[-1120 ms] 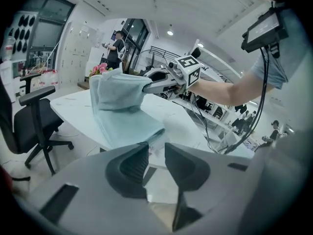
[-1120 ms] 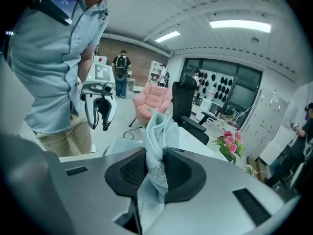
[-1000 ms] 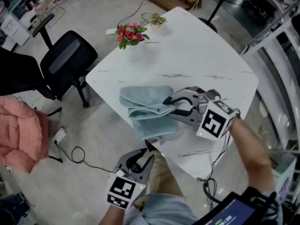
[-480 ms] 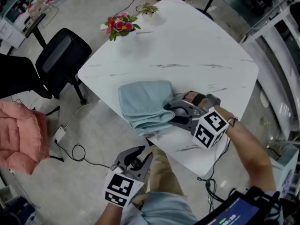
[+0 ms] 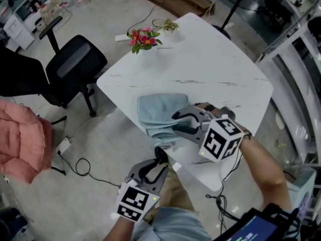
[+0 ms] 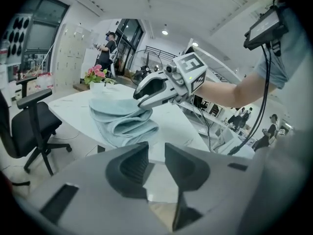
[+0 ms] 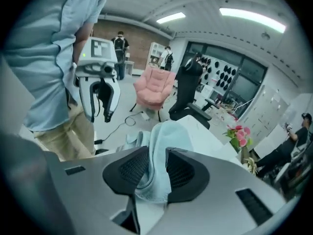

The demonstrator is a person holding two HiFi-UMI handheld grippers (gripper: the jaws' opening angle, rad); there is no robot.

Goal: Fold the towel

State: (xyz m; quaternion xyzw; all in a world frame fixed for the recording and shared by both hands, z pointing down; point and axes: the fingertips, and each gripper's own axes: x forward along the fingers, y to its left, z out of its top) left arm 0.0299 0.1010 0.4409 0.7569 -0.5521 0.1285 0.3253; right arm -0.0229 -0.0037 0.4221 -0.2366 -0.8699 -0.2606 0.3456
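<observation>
Towel (image 5: 159, 113) on table (image 5: 215, 59), by near-left edge. Folded, flatter and tidier than a second ago, when top layer was bunched. Right gripper (image 5: 175, 122) at towel's right side, pinching fold of cloth; jaws just been closing, cloth filling the gap between pads. Left gripper (image 5: 161, 153) off table's near edge, jaws apart, nothing between them; place unchanged from before. Flowers (image 5: 143, 38) at far-left corner of table, well apart from towel.

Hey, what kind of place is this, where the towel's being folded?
Probably an open office or lab workspace, not a home: a black swivel office chair stands by the white table holding the towel, cables trail over the floor, and people stand in the background.
</observation>
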